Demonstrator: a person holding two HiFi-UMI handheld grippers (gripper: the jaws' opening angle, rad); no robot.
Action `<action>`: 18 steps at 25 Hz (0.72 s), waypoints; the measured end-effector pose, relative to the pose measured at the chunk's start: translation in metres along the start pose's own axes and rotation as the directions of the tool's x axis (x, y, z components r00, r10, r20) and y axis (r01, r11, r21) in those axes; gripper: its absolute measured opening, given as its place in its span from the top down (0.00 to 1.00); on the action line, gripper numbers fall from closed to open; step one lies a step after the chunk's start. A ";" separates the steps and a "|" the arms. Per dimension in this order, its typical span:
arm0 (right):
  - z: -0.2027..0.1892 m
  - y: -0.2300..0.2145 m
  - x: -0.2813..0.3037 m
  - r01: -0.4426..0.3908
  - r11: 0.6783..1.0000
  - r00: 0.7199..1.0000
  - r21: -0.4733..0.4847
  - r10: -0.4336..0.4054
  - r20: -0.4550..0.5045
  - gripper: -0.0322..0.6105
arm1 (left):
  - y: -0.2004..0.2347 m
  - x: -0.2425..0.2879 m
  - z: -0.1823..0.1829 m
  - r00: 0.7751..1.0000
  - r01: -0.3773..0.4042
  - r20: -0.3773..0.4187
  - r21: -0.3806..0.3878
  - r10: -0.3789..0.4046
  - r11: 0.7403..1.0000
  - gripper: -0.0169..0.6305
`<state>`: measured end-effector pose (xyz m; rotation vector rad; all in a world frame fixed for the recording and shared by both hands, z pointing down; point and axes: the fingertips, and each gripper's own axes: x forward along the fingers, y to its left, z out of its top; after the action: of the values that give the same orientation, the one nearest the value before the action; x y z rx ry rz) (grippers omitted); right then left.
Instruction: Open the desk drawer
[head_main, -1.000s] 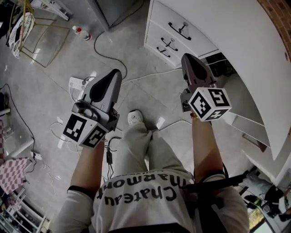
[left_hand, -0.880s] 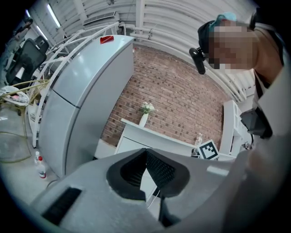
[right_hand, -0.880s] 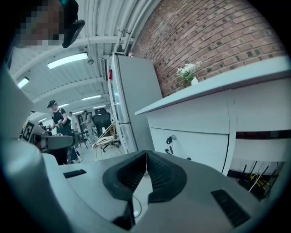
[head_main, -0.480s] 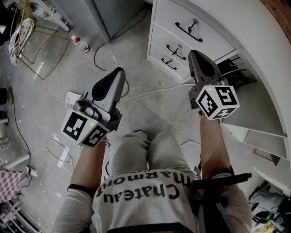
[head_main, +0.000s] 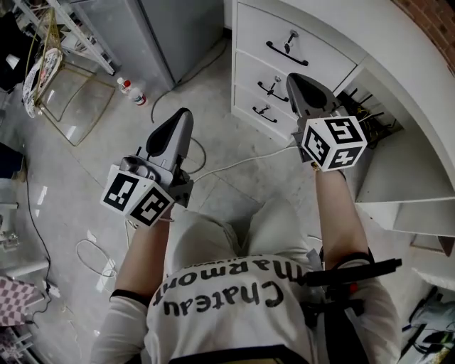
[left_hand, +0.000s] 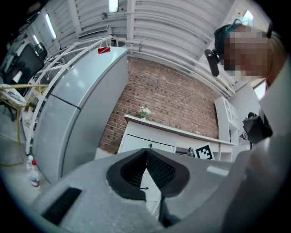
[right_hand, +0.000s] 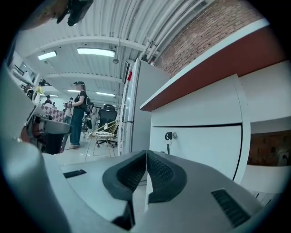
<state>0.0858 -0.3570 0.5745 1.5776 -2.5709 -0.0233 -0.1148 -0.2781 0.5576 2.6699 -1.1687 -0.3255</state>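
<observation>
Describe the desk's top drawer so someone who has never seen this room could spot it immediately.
Find the white desk along the brick wall, next to the grey refrigerator. At its refrigerator end stands a stack of three drawers, each with a black handle. The top drawer is the uppermost, directly under the desktop, above the other two.

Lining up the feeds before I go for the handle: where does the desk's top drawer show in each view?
Head view: top drawer, upper right, by the picture's top edge.
Left gripper view: centre, just above the jaws.
Right gripper view: right of centre, key in its lock.
Shared landmark: tall grey fridge, left of the desk in every view.
</observation>
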 end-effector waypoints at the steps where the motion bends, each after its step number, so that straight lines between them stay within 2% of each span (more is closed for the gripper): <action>1: 0.004 -0.001 -0.001 0.001 1.000 1.000 -0.013 -0.001 -0.001 0.93 | -0.001 0.000 -0.001 1.000 0.001 0.005 -0.021 -0.001 1.000 0.95; 3: 0.011 -0.006 0.001 0.016 0.998 1.000 -0.060 -0.017 -0.015 0.93 | -0.006 0.004 -0.001 1.000 0.011 0.007 -0.037 -0.011 0.999 0.95; 8: 0.006 -0.027 0.011 0.055 0.986 0.993 -0.159 -0.071 -0.095 0.93 | -0.026 0.013 -0.003 0.998 0.063 -0.019 0.004 -0.063 0.998 0.95; 12: -0.007 -0.029 0.026 0.019 0.974 0.979 -0.225 -0.063 -0.191 0.93 | -0.029 0.016 -0.004 0.995 0.089 -0.045 0.011 -0.089 0.996 0.95; 18: -0.008 -0.041 0.039 0.002 0.911 0.955 -0.413 -0.124 -0.268 0.92 | -0.025 0.020 0.006 0.995 0.090 -0.055 0.062 -0.087 0.994 0.95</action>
<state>0.1059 -0.4097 0.5835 1.3860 -2.1163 -0.2955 -0.0858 -0.2766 0.5428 2.7737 -1.0653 -0.2345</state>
